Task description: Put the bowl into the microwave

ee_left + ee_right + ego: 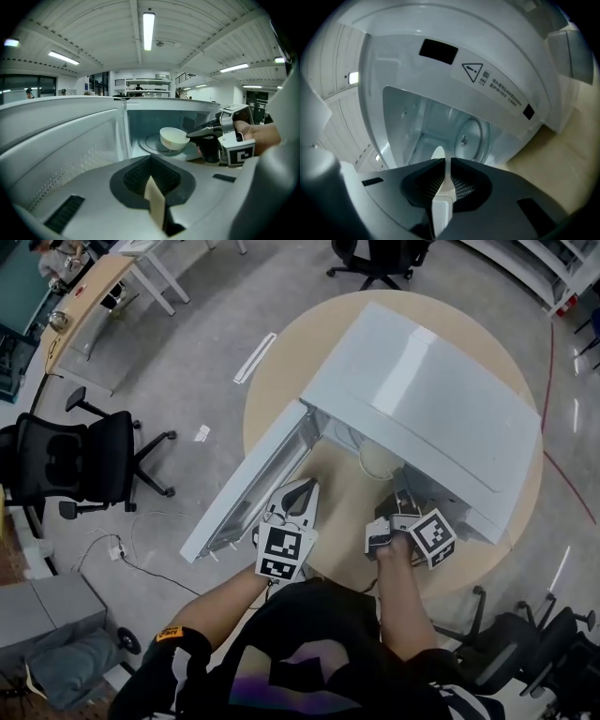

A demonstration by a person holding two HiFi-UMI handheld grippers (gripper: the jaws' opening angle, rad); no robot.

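The white bowl (pixel 380 458) hangs tilted in the mouth of the open microwave (pixel 422 390), and my right gripper (pixel 399 480) is shut on its rim. From the left gripper view, the bowl (pixel 173 138) sits just above the glass turntable (pixel 151 145), held by the right gripper (pixel 191 134). In the right gripper view the bowl (pixel 438 153) shows edge-on between the jaws of my right gripper (pixel 444 162), with the turntable (pixel 471 136) beyond. My left gripper (pixel 302 491) hovers shut and empty in front of the open door (pixel 248 486); its view shows the same gripper (pixel 151 161) facing the cavity.
The microwave stands on a round wooden table (pixel 281 381), its door swung out past the table's left edge. Office chairs (pixel 75 460) and cables lie on the floor at left; another chair (pixel 525 638) is at lower right. A desk (pixel 84 296) stands far left.
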